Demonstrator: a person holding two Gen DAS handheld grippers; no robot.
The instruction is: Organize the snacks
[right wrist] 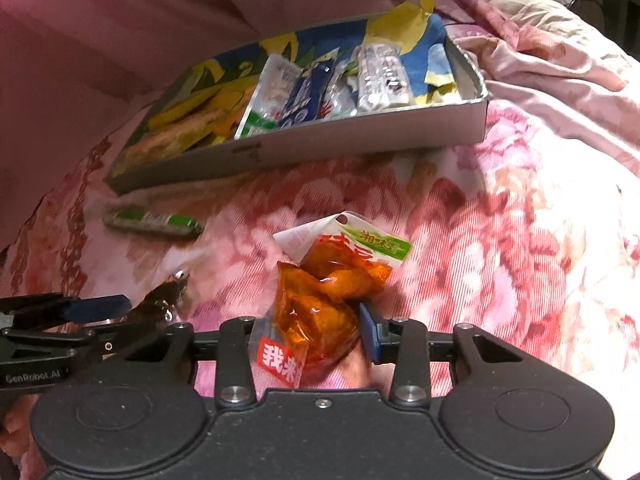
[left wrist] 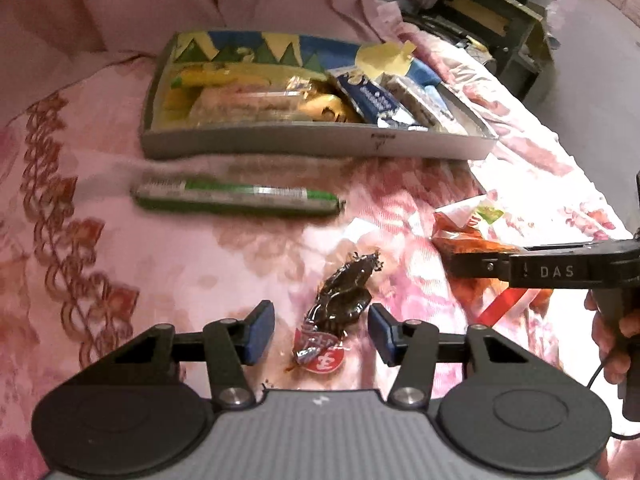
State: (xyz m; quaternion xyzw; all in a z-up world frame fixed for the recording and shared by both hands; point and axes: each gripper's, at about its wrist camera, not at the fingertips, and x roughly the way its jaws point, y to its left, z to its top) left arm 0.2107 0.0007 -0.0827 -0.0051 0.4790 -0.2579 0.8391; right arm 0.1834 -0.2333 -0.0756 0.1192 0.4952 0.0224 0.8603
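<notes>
Left gripper (left wrist: 322, 334), fingers apart, straddles the dark snack packet (left wrist: 342, 294) on the floral bedspread (left wrist: 100, 240); right gripper (right wrist: 308, 332) clamps the orange snack pouch (right wrist: 326, 292). Snack box (left wrist: 316, 145) waits at 12 o'clock: close low on the packet's bulk, avoiding fabric

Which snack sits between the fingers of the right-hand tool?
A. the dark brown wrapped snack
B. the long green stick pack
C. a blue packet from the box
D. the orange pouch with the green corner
D: in the right wrist view the orange pouch fills the gap of the right tool, with one blue finger pad against its side; the green stick pack lies apart on the bedspread.
</notes>
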